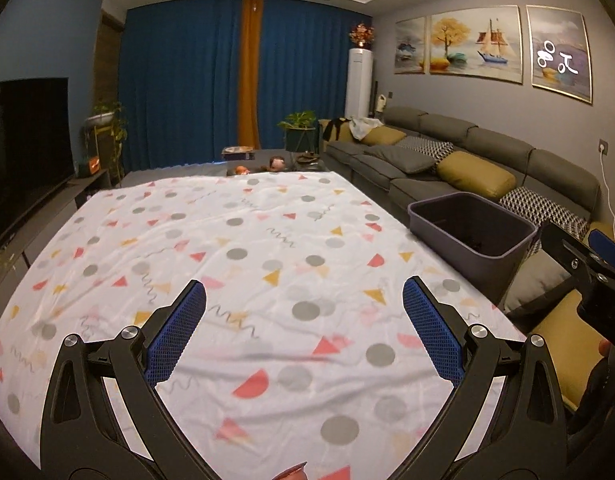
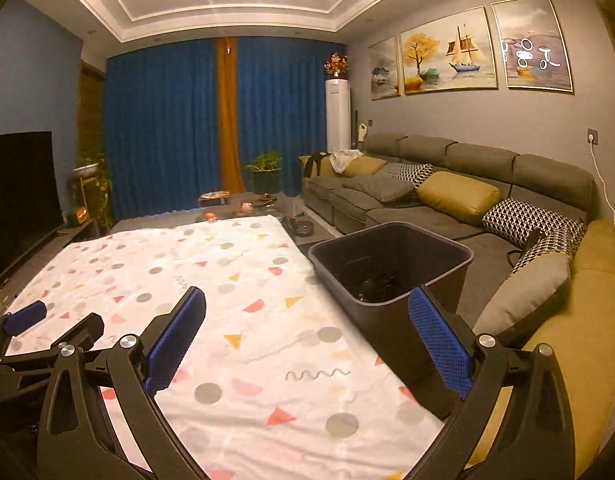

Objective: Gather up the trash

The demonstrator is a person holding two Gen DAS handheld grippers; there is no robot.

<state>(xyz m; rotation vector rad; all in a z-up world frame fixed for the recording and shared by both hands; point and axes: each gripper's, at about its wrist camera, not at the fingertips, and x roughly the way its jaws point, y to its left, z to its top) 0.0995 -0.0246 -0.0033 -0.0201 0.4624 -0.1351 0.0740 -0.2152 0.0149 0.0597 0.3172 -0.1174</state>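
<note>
No readable text, label, brand or number showed anywhere; the paintings carried only glare marks.

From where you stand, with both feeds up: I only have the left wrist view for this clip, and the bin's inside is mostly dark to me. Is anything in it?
Observer: Yes. In the right wrist view the bin shows a dark, tangled item at its bottom; I can't tell what it is.
Operator: Is the right gripper holding anything? I only see its edge.
Observer: No. The right gripper is open, with nothing between its fingers.
Operator: Where is that gripper relative to the bin?
Observer: Its right finger overlaps the bin's near rim in that view, while the left finger is over the patterned cloth.
</note>
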